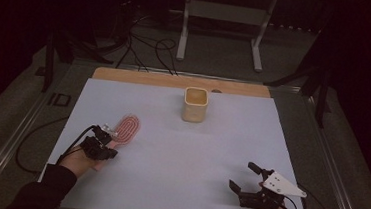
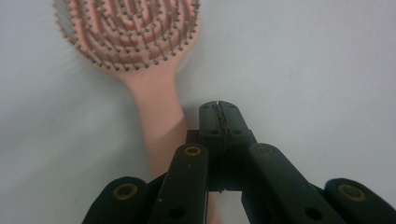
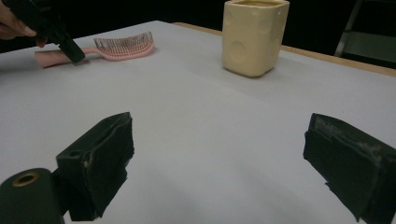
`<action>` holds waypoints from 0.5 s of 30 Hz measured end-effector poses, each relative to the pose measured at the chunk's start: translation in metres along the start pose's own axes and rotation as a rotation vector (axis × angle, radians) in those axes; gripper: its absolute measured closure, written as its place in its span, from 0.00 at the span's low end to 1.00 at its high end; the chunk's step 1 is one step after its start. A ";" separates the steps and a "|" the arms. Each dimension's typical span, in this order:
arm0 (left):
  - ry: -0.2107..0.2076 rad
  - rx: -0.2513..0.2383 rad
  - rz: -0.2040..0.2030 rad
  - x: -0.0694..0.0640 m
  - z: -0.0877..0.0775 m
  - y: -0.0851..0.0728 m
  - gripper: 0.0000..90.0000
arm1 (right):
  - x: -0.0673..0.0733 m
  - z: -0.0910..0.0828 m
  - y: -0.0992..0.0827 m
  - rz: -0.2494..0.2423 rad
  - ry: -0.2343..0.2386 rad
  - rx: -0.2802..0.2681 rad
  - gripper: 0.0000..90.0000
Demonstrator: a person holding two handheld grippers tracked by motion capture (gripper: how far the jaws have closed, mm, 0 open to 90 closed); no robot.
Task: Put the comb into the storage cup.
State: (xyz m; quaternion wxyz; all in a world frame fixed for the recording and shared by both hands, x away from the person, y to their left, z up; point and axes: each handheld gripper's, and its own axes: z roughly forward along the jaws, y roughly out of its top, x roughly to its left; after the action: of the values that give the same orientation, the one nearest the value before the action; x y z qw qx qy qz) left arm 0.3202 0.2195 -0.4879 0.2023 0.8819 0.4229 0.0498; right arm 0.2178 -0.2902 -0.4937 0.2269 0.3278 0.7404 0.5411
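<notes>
Left gripper (image 2: 218, 117) closed beside hairbrush (image 2: 140, 51), handle end hidden; right gripper (image 3: 219, 154) agape.

Obstacles: cream cup (image 1: 195, 104) upright at far middle; pink hairbrush (image 1: 125, 130) lying near left.
Free room: surface (image 1: 185, 149) bare between them and nearer.

A pink plastic hairbrush (image 2: 140, 51) with matt handle lies on the smooth matt white table (image 1: 179, 154) sheet, near a glossy cream ceramic-looking cup (image 1: 195, 105).
</notes>
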 end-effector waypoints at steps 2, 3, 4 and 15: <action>0.006 0.005 0.001 0.003 -0.001 -0.002 1.00 | 0.000 0.000 0.000 0.002 0.001 0.000 0.09; 0.007 0.005 -0.003 0.003 -0.002 -0.003 1.00 | 0.000 0.000 0.000 0.003 0.003 0.000 0.09; 0.007 0.005 -0.007 0.004 -0.002 -0.003 1.00 | 0.000 0.000 0.000 0.003 0.001 0.001 0.09; 0.028 0.026 0.001 0.010 -0.006 -0.008 1.00 | 0.000 0.001 0.000 0.006 0.004 0.004 0.09</action>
State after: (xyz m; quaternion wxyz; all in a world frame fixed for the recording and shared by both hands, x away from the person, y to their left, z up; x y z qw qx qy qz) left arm 0.3196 0.2337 -0.4861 0.1846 0.8840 0.4257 0.0568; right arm 0.2181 -0.2895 -0.4942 0.2234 0.3293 0.7409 0.5410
